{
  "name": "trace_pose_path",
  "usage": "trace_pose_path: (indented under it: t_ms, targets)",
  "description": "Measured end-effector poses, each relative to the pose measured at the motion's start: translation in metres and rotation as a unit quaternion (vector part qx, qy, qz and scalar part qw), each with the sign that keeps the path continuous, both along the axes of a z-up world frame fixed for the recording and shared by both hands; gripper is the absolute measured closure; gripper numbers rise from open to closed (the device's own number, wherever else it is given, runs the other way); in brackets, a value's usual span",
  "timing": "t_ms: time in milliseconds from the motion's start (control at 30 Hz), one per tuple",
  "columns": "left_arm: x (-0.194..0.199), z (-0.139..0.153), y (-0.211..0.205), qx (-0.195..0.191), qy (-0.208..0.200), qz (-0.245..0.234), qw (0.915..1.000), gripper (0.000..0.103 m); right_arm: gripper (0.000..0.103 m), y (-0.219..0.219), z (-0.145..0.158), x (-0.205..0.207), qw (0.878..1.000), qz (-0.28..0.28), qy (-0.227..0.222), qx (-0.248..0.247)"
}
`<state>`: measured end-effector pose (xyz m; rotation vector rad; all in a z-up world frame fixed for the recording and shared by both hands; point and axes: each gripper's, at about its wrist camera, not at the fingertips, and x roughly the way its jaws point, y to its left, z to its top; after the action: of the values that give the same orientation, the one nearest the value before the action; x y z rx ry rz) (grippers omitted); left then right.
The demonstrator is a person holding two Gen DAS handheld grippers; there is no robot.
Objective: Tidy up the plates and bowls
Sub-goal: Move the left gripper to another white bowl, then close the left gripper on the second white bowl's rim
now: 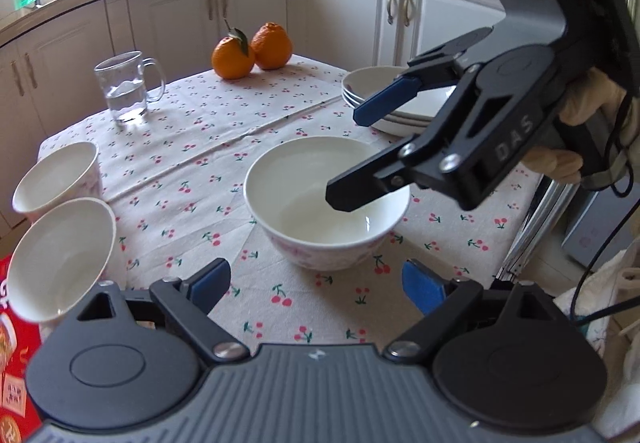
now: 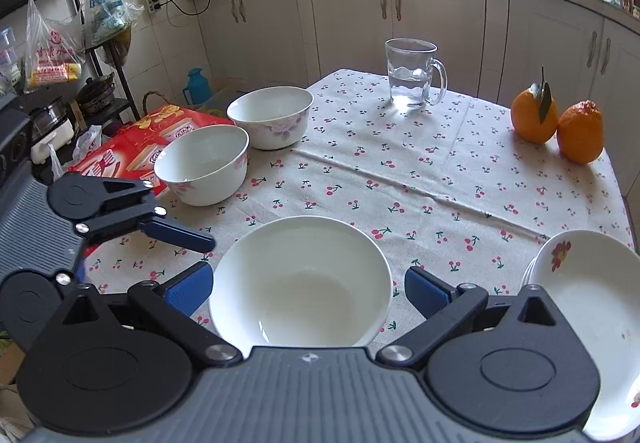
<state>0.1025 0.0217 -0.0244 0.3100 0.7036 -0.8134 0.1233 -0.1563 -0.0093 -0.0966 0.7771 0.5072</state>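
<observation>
A white bowl with pink flowers sits on the cherry-print tablecloth in the middle. My right gripper is open and hovers over this bowl, its fingers on either side of the rim. My left gripper is open and empty, just short of the bowl. Two more white bowls stand at the table's left edge. A stack of white plates lies to the right.
A glass mug of water and two oranges stand at the far side. A red package lies beside the left bowls. White kitchen cabinets run behind the table.
</observation>
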Motion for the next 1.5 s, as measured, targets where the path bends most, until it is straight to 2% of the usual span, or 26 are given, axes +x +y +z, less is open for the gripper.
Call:
trace_pose_path:
  t_ms: [100, 367, 500, 667, 833, 933, 1167, 1333, 1433, 1500]
  targets:
    - [-0.006, 0.006, 0.013, -0.006, -0.001, 0.011, 0.9999, 0.010, 0.000, 0.007, 0.000, 0.000, 1.000, 0.004, -0.002, -0.010]
    - [-0.012, 0.027, 0.052, -0.005, -0.037, 0.069, 0.9969, 0.006, 0.000, 0.030, 0.012, -0.004, 0.999, 0.017, -0.030, -0.035]
    - [-0.002, 0.040, 0.076, -0.004, -0.061, 0.118, 0.9911, 0.006, 0.000, 0.049, 0.018, -0.005, 0.997, 0.034, -0.051, -0.053]
    - [0.028, 0.049, 0.109, 0.001, -0.072, 0.183, 0.9804, 0.006, 0.000, 0.081, 0.020, 0.001, 0.993, 0.048, -0.067, -0.080]
    - [0.064, 0.047, 0.126, 0.016, -0.056, 0.214, 0.9751, 0.006, 0.000, 0.111, 0.017, 0.012, 0.992, 0.074, -0.071, -0.079]
    - [0.084, 0.042, 0.128, 0.027, -0.037, 0.207, 0.9773, 0.006, 0.000, 0.123, 0.013, 0.019, 0.992, 0.079, -0.066, -0.074]
    - [0.118, 0.027, 0.127, 0.013, 0.010, 0.199, 0.9799, 0.009, 0.000, 0.143, -0.001, 0.034, 0.994, 0.081, -0.051, -0.059]
    - [0.137, 0.017, 0.125, 0.011, 0.047, 0.189, 0.9807, 0.030, 0.000, 0.153, -0.011, 0.042, 0.994, 0.078, -0.048, -0.055]
    - [0.146, 0.015, 0.125, 0.007, 0.061, 0.184, 0.9809, 0.035, 0.001, 0.158, -0.017, 0.048, 0.994, 0.084, -0.041, -0.056]
    - [0.150, 0.014, 0.124, 0.007, 0.069, 0.181, 0.9810, 0.036, 0.007, 0.160, -0.021, 0.052, 0.994, 0.086, -0.033, -0.054]
